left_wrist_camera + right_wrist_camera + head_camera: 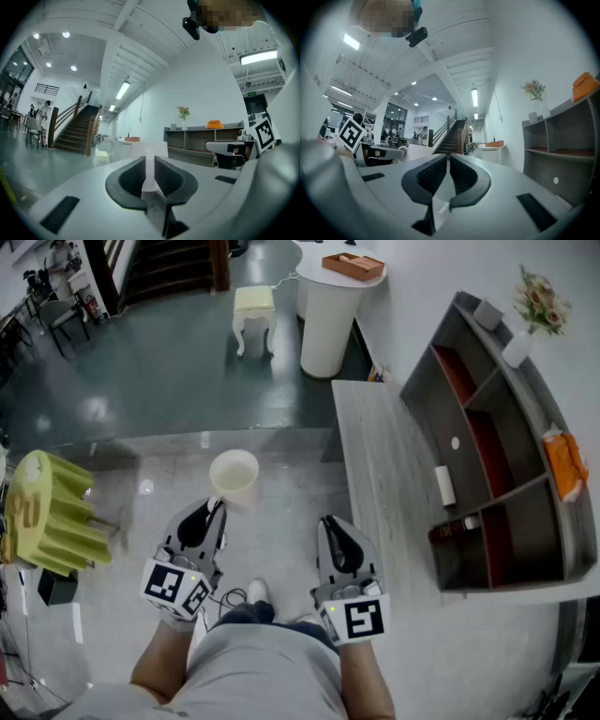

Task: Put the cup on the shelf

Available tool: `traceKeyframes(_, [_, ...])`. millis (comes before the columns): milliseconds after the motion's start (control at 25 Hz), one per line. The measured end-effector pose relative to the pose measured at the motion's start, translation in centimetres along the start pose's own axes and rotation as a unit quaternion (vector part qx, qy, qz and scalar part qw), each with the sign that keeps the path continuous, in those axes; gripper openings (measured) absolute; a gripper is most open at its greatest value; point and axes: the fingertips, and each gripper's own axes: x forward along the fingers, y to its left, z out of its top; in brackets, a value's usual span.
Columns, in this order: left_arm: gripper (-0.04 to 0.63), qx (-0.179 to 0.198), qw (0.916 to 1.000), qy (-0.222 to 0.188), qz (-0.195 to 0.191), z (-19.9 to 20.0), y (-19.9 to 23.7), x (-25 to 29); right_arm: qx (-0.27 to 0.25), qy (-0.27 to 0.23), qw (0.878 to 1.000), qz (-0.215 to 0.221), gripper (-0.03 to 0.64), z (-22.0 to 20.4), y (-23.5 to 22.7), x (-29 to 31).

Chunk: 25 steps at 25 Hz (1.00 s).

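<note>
Grey shelf (pixel 534 418) on pale table (pixel 384 474); vase (pixel 517 348), orange bag (pixel 565 463) atop.

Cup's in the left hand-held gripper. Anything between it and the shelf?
Nothing visible blocks it. The cup only has to cross the grey bench before the shelf; the right hand-held gripper sits near that path.

The cup (pixel 233 474) sits at the left claw (pixel 216 506) tip, left of the shelf (pixel 511 493) on the table (pixel 375 456).

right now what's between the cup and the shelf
Head view: from the cup, only the pale tabletop under the shelf, bare but for a small white object at the shelf's front.
</note>
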Motion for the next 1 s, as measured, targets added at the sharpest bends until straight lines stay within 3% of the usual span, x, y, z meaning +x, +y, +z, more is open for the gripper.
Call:
traceKeyframes(360, [0.055, -0.008, 0.9996, 0.001, -0.027, -0.1, 2.5, 2.3, -0.001, 0.008, 1.0, -0.02, 0.035, -0.9, 0.2, 3.0])
traceKeyframes(600, [0.055, -0.008, 0.9988, -0.001, -0.048, 0.0, 5.5, 3.4, 0.011, 0.002, 0.998, -0.061, 0.035, -2.0, 0.4, 4.6])
traceKeyframes(1000, [0.054, -0.016, 0.9978, -0.006, -0.064, 0.0, 8.2, 6.6, 0.007, 0.008, 0.996, -0.094, 0.035, -3.3, -2.1, 7.5])
